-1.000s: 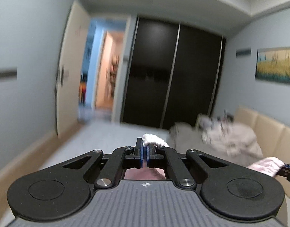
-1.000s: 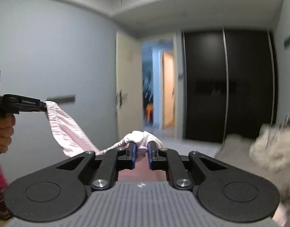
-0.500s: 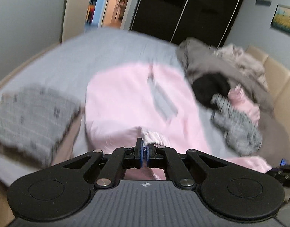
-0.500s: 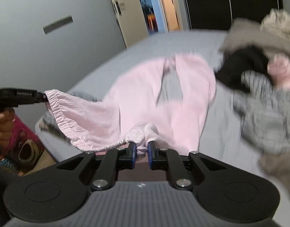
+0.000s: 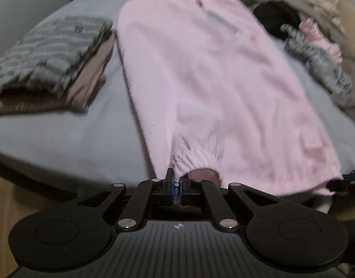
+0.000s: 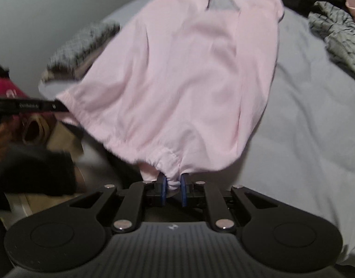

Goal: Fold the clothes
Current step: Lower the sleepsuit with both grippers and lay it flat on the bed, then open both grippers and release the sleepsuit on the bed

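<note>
A bed [image 5: 61,139] fills most of both views. A garment [image 5: 212,81] lies spread lengthwise down the middle of the bed, its far end pointing away and its gathered near edge hanging off the near side of the bed. The left gripper [image 5: 176,183] is clamped on one corner of that near edge; the right gripper [image 6: 172,186] is clamped on the other corner. To the left of the garment, just beside it, a stack of folded clothes [image 5: 49,58] sits on the bed. To the right and farther back, a loose heap of clothes [image 5: 311,39] lies on the bed, apart from the garment.
</note>
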The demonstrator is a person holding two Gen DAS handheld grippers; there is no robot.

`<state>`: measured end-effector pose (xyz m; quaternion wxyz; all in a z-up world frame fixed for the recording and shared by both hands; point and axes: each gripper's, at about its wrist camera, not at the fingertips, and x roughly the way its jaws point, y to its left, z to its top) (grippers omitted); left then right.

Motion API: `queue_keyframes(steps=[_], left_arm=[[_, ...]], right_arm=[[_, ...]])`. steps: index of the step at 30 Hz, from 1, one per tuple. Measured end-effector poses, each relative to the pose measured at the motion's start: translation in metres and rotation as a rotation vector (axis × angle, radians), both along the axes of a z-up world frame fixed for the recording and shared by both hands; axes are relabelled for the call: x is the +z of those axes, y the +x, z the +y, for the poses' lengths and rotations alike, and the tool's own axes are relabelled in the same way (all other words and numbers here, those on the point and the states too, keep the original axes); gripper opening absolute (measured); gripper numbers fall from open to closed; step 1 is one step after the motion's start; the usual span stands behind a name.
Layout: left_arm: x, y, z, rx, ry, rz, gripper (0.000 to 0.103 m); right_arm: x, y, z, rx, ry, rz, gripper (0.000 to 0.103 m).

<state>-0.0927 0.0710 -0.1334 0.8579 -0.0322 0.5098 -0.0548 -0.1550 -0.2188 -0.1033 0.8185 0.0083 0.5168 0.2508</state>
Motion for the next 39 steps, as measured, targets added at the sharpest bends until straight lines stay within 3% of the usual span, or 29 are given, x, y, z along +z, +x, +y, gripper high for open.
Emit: queue_keyframes(steps=[6, 8, 10, 17, 22, 24, 25, 26, 33, 39], left_arm=[[-0.005, -0.009, 0.006, -0.027, 0.033, 0.047, 0.003], [-0.003, -0.014, 0.006, -0.047, 0.041, 0.050, 0.009], [0.000, -0.018, 0.005, -0.067, 0.049, 0.053, 0.015], [0.009, -0.034, 0.004, -0.136, 0.077, 0.063, 0.016], [0.011, -0.012, 0.006, -0.122, 0.064, 0.034, 0.020], [0.011, -0.003, 0.007, -0.116, 0.059, 0.022, 0.031], [0.012, 0.001, 0.007, -0.113, 0.057, 0.016, 0.045], [0.012, 0.006, 0.008, -0.110, 0.054, 0.010, 0.050], [0.014, 0.037, 0.010, -0.089, 0.036, -0.032, 0.050], [0.018, 0.076, 0.030, -0.037, 0.002, -0.037, 0.050]], right_arm=[[-0.014, 0.000, 0.007, -0.007, -0.111, 0.050, 0.021], [-0.012, 0.003, 0.006, 0.012, -0.121, 0.069, 0.049], [-0.003, 0.002, 0.004, 0.028, -0.140, 0.061, 0.049], [0.034, 0.012, -0.007, -0.011, -0.150, -0.031, 0.049], [0.056, 0.028, 0.002, -0.016, -0.130, -0.119, 0.049], [0.061, 0.035, 0.006, -0.015, -0.125, -0.145, 0.049], [0.063, 0.037, 0.008, -0.015, -0.121, -0.154, 0.049], [0.064, 0.042, 0.010, -0.016, -0.116, -0.162, 0.049], [0.055, 0.060, 0.028, -0.034, -0.089, -0.175, 0.049], [0.040, 0.045, 0.068, 0.036, -0.094, -0.213, 0.049]])
